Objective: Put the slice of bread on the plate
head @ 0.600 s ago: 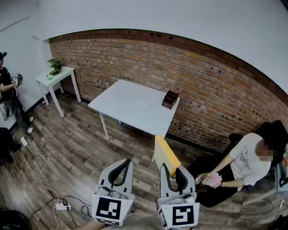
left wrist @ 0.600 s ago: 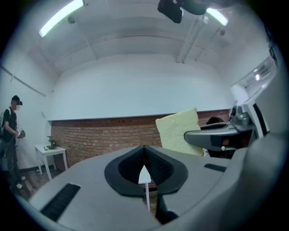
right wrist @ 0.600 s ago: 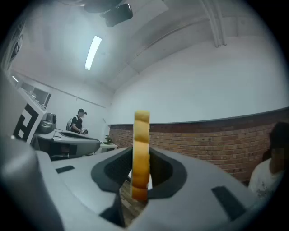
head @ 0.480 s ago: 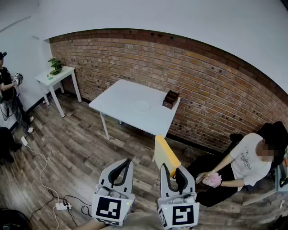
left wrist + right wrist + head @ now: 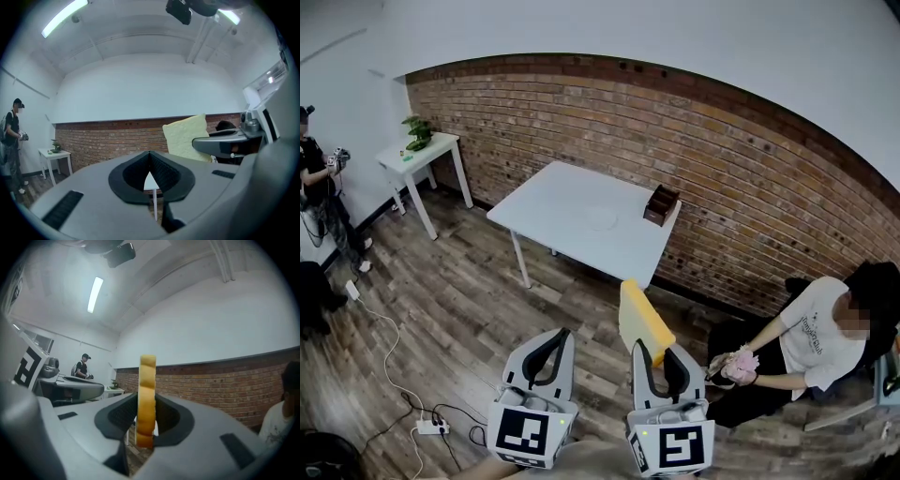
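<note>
My right tongs hold the bread up on its edge, well away from the plate.

My right tongs (image 5: 656,354) are squeezed on the bread (image 5: 643,320). One pad is on each flat side, low down on the slice. The bread stands tall, with its long side going up and down. Its top sticks out above the tongs and leans a little away from me. In the right gripper view I see only its thin crust edge, so the flat sides face left and right. My left tongs (image 5: 562,337) are just beside the right ones. They are pinched together with nothing in them. Both are in the air over the wood floor. The plate (image 5: 601,218) lies on the white counter (image 5: 553,202) ahead of me, near a brown box (image 5: 661,203).
</note>
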Motion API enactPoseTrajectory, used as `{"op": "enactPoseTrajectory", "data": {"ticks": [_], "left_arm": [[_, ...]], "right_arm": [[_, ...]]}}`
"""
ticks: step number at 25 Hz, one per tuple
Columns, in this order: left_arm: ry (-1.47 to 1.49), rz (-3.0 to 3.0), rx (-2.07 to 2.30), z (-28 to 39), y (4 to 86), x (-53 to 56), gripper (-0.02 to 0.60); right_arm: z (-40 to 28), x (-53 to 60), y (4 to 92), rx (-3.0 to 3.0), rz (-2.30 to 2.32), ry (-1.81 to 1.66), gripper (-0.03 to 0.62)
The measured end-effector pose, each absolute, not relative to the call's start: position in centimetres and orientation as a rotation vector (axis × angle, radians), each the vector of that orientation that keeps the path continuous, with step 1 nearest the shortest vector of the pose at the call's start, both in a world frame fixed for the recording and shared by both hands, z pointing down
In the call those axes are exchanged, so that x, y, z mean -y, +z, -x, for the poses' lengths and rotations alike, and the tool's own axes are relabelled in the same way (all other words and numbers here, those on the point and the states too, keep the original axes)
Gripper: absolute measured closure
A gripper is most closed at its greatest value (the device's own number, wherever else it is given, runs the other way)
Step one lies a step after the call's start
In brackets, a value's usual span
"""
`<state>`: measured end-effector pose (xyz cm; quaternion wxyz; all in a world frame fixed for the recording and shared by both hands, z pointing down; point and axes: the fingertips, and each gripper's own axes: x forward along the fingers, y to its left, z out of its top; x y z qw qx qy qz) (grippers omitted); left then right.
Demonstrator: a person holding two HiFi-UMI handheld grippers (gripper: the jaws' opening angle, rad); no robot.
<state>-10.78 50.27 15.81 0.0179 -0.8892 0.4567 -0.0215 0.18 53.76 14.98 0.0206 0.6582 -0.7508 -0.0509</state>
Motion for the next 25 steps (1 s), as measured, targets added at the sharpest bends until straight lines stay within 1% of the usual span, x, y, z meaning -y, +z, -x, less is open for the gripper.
{"op": "enactPoseTrajectory", "data": {"ticks": [12,25], "left_arm": [[-0.074,2.746,-1.474,7.8,16.8,-46.6,0.572],[-0.079,2.775,-1.490,6.4,18.7,-44.6,0.572]], "right_arm": [[-4.5,-50.5,16.1,2.333,-2.030,-0.133,0.491],[-5.8,-48.6,17.3,2.313,-2.004,-0.128,0.493]]}}
